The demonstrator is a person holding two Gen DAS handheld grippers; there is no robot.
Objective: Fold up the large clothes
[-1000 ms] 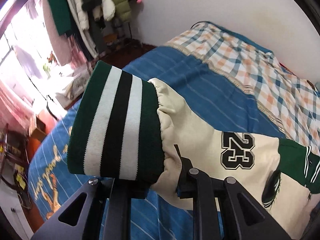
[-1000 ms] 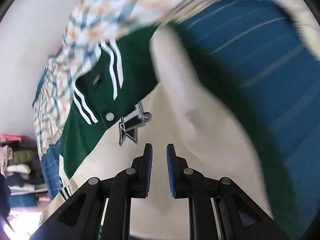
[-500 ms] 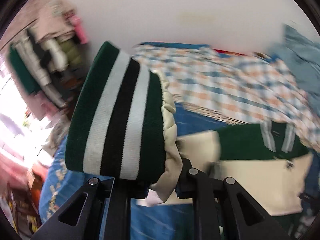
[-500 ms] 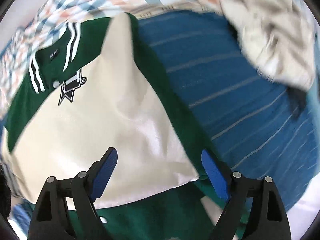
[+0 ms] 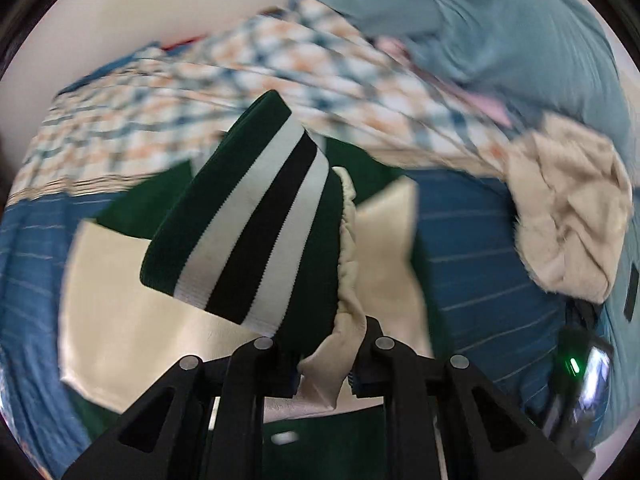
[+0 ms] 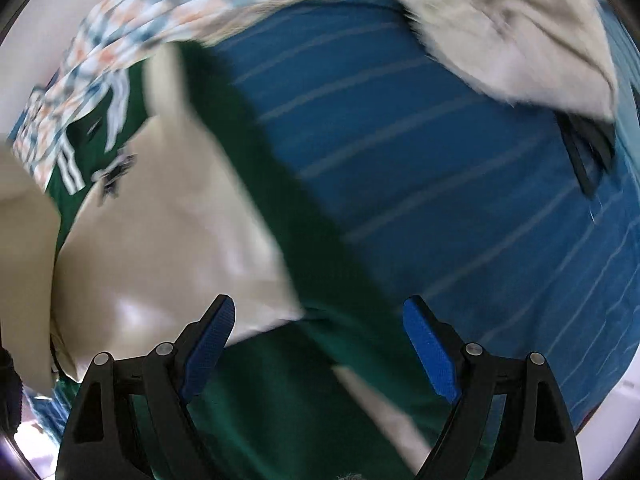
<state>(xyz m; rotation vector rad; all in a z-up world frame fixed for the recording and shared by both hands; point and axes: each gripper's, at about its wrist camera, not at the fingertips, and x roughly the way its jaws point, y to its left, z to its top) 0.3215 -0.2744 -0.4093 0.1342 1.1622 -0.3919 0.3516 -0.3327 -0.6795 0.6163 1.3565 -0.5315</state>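
Observation:
A green and cream varsity jacket (image 6: 168, 216) lies on the blue striped bed sheet (image 6: 420, 168). My left gripper (image 5: 324, 364) is shut on the cream sleeve end, and its striped green, white and black cuff (image 5: 256, 224) stands up in front of the camera, above the jacket body (image 5: 120, 280). My right gripper (image 6: 320, 344) is open and empty, low over the jacket's green edge (image 6: 304, 400), with the folded cream sleeve between and left of its blue pads (image 6: 208, 344).
A checked blanket (image 5: 240, 80) lies behind the jacket by the white wall. A beige garment (image 5: 568, 216) and a light blue one (image 5: 520, 32) are piled at the right. A black device with a green light (image 5: 576, 368) shows at the right edge.
My left gripper has swung the held sleeve and cuff to the right, across the jacket body. My right gripper opened half a second ago and has stayed open, shifting slightly over the jacket's edge.

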